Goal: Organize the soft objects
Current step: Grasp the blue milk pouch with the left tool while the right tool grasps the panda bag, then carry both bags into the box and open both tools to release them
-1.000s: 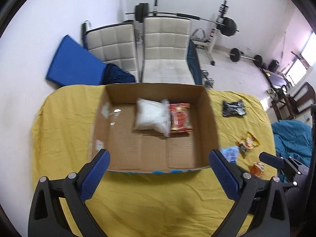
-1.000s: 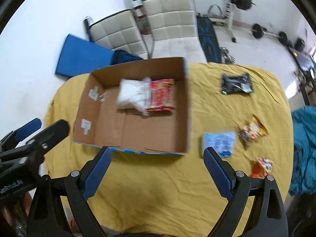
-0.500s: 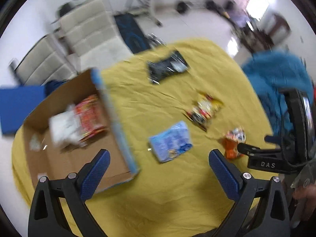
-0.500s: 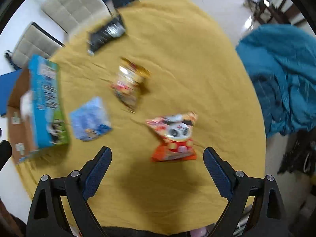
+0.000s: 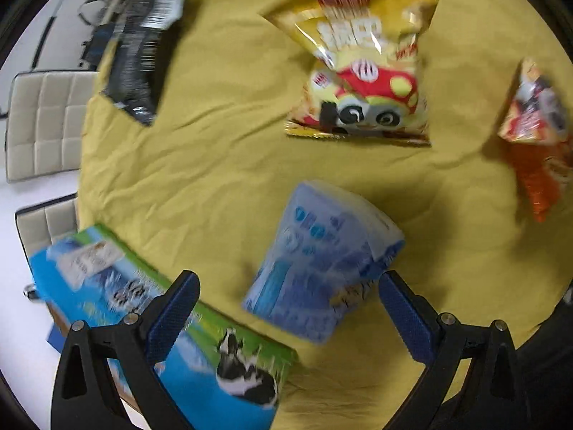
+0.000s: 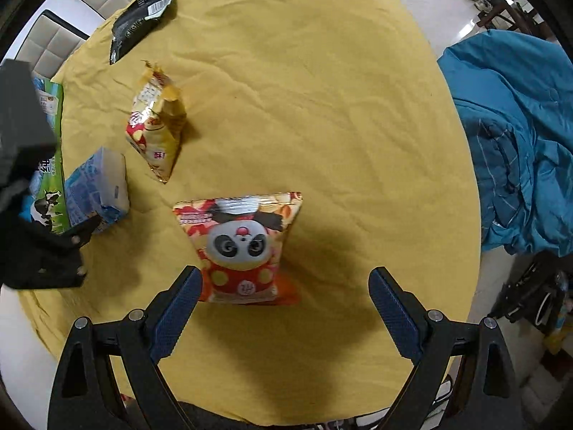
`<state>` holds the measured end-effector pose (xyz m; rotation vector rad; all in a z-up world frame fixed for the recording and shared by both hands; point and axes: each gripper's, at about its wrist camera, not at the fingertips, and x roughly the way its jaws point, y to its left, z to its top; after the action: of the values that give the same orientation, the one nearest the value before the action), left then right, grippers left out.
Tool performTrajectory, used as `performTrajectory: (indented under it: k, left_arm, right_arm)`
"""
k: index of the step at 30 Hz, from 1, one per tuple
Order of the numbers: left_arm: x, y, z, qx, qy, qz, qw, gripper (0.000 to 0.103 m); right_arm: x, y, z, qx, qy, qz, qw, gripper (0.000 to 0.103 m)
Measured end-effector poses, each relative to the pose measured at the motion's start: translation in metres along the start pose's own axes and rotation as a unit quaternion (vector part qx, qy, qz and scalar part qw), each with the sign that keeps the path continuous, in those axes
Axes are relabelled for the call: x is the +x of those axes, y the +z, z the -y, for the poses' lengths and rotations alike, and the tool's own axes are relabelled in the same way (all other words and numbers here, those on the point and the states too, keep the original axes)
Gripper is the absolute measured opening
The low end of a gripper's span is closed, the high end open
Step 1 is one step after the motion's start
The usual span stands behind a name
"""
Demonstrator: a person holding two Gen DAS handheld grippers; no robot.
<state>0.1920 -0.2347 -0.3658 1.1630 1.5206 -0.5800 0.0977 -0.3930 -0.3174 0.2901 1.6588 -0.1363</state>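
Note:
My left gripper is open just above a blue-and-white soft pack on the yellow cloth; the pack lies between the jaws' far ends. My right gripper is open over an orange panda snack bag, whose lower edge reaches between the blue pads. A yellow snack bag, a black pouch and the blue pack lie on the cloth. The printed cardboard box stands at the left. The orange bag also shows at the left wrist view's right edge.
The round table wears a yellow cloth. A teal blanket lies beyond its right edge. Beige padded chairs stand past the far left edge. The left gripper's black body is at the left of the right wrist view.
Both grippers have swung right from over the box and dropped closer to the table. The left now hovers at the blue pack, the right at the orange panda bag. Both stay open.

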Motion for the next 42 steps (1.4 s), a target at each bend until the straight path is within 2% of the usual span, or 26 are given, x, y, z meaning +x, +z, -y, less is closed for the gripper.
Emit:
performTrajectory:
  k: [1,2,3,4,5,8,10,12,14,15,17,18,19,20,21,22,24,26,29,32,34,37,39,42]
  left_arm:
    - [0.006,0.004,0.004,0.009,-0.007,-0.010,0.9999,0.102]
    - [0.009,0.006,0.005,0.011,-0.010,-0.014,0.9998,0.089]
    - [0.014,0.007,0.006,0.008,-0.016,-0.022,0.9996,0.070]
    - [0.017,0.008,0.007,0.002,-0.029,-0.028,0.9992,0.064]
    - [0.019,0.008,0.006,-0.013,-0.047,-0.032,0.9983,0.062]
    - [0.017,0.002,-0.001,-0.074,-0.064,-0.029,0.9947,0.057]
    - [0.015,-0.008,-0.008,-0.139,-0.095,-0.031,0.9852,0.055]
    - [0.013,-0.021,-0.014,-0.211,-0.156,-0.027,0.9646,0.053]
    - [0.016,-0.035,-0.016,-0.277,-0.225,-0.026,0.9336,0.052]
    - [0.018,-0.043,-0.017,-0.313,-0.259,-0.021,0.9136,0.052]
    - [0.022,-0.057,-0.016,-0.361,-0.291,-0.013,0.8860,0.052]
    - [0.023,-0.064,-0.015,-0.381,-0.296,-0.004,0.8757,0.052]
    - [0.025,-0.071,-0.013,-0.397,-0.294,0.000,0.8695,0.051]
    - [0.026,-0.075,-0.011,-0.403,-0.301,0.003,0.8643,0.050]
    - [0.026,-0.077,-0.008,-0.403,-0.305,0.005,0.8632,0.050]
    - [0.026,-0.078,-0.005,-0.402,-0.297,0.007,0.8662,0.052]
    - [0.032,-0.086,0.007,-0.395,-0.283,0.010,0.8743,0.053]
    - [0.043,-0.095,0.019,-0.391,-0.276,0.011,0.8779,0.055]
    - [0.045,-0.093,0.018,-0.394,-0.273,0.020,0.8773,0.050]
    - [0.035,-0.095,0.016,-0.390,-0.275,0.026,0.8781,0.041]
    - [0.022,-0.110,0.019,-0.391,-0.270,0.038,0.8794,0.037]
    - [0.008,-0.123,0.016,-0.395,-0.274,0.055,0.8750,0.034]
    - [0.001,-0.131,0.016,-0.396,-0.275,0.065,0.8738,0.025]
    - [-0.011,-0.139,0.020,-0.392,-0.271,0.080,0.8755,0.025]
  right_arm:
    - [0.002,0.000,0.003,0.002,0.002,-0.003,1.000,0.096]
    - [0.003,0.001,0.006,0.003,0.004,-0.004,1.000,0.096]
    - [0.004,0.003,0.007,0.004,0.005,-0.005,1.000,0.096]
    - [0.005,0.003,0.009,0.005,0.006,-0.005,1.000,0.096]
    - [0.006,0.004,0.009,0.005,0.010,-0.005,1.000,0.096]
    - [0.009,0.005,0.009,0.008,0.022,-0.007,1.000,0.096]
    - [0.014,0.004,0.009,0.015,0.031,-0.011,0.999,0.096]
    - [0.019,0.004,0.006,0.022,0.044,-0.015,0.999,0.096]
    - [0.024,0.002,0.003,0.028,0.061,-0.019,0.998,0.096]
    - [0.026,0.002,0.001,0.030,0.068,-0.021,0.997,0.095]
    - [0.031,0.002,-0.003,0.035,0.079,-0.025,0.996,0.091]
    - [0.034,0.002,-0.004,0.037,0.080,-0.028,0.996,0.083]
    - [0.038,0.003,-0.004,0.040,0.078,-0.033,0.996,0.070]
    - [0.041,0.003,-0.006,0.042,0.073,-0.037,0.996,0.062]
    - [0.043,0.003,-0.006,0.044,0.070,-0.039,0.996,0.052]
    - [0.044,0.003,-0.007,0.044,0.070,-0.040,0.996,0.049]
    - [0.044,0.001,-0.008,0.040,0.064,-0.036,0.997,0.049]
    - [0.045,0.000,-0.009,0.038,0.058,-0.034,0.997,0.049]
    - [0.047,-0.001,-0.016,0.032,0.049,-0.035,0.998,0.048]
    - [0.043,-0.002,-0.023,0.027,0.040,-0.026,0.999,0.041]
    - [0.039,-0.004,-0.029,0.025,0.036,-0.021,0.999,0.038]
    - [0.026,-0.011,-0.035,0.018,0.037,-0.008,0.999,0.037]
    - [0.017,-0.015,-0.039,0.013,0.035,0.002,0.999,0.037]
    - [0.001,-0.021,-0.041,0.011,0.039,0.016,0.999,0.037]
